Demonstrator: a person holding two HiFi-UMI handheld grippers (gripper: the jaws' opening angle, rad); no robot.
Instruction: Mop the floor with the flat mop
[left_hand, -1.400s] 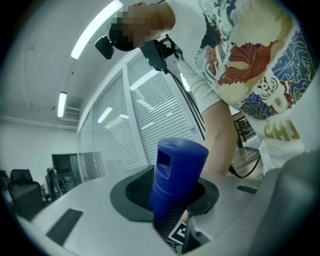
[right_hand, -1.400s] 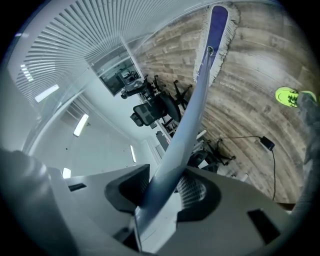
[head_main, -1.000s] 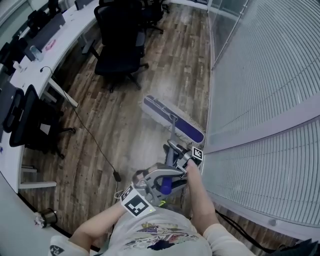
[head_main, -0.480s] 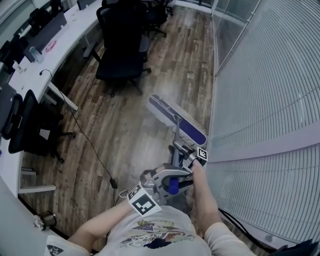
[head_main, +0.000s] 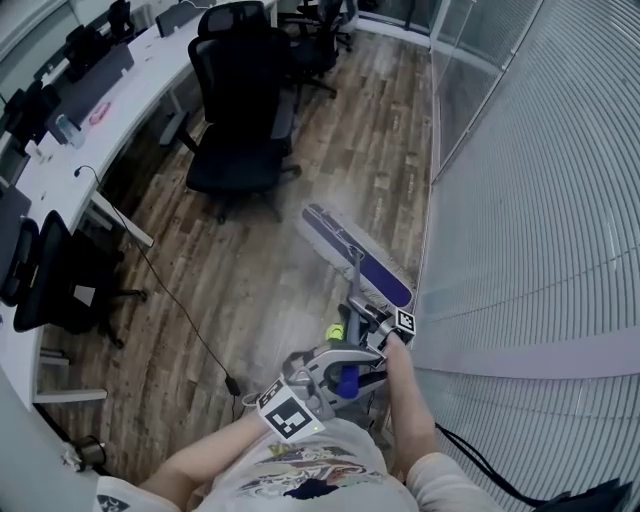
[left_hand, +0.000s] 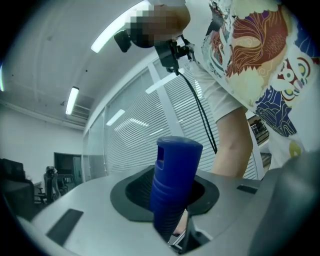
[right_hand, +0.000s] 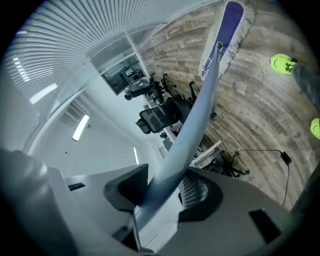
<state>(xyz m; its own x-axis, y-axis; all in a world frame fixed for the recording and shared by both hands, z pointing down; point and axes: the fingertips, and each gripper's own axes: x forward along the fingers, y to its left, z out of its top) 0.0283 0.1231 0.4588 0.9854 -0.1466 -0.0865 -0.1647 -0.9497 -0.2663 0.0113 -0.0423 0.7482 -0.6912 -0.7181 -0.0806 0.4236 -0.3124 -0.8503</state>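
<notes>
The flat mop's purple, white-fringed head (head_main: 357, 255) lies on the wooden floor beside the glass wall. Its grey pole (head_main: 353, 272) rises towards me. My right gripper (head_main: 376, 322) is shut on the pole partway up; in the right gripper view the pole (right_hand: 197, 120) runs from between the jaws of that gripper (right_hand: 162, 195) down to the mop head (right_hand: 225, 35). My left gripper (head_main: 335, 372) is shut on the blue ribbed handle end (head_main: 346, 378). In the left gripper view, that blue handle (left_hand: 172, 185) stands upright between the jaws of the left gripper (left_hand: 170, 202).
Black office chairs (head_main: 240, 110) stand ahead on the left by a long white desk (head_main: 95, 125). A black cable (head_main: 185, 315) trails across the floor. A glass wall with blinds (head_main: 530, 200) runs along the right. My green shoe (head_main: 335, 332) shows near the pole.
The mop head has slid forward along the glass wall towards the chairs, and both grippers have moved forward with the pole. The grips have not changed.
</notes>
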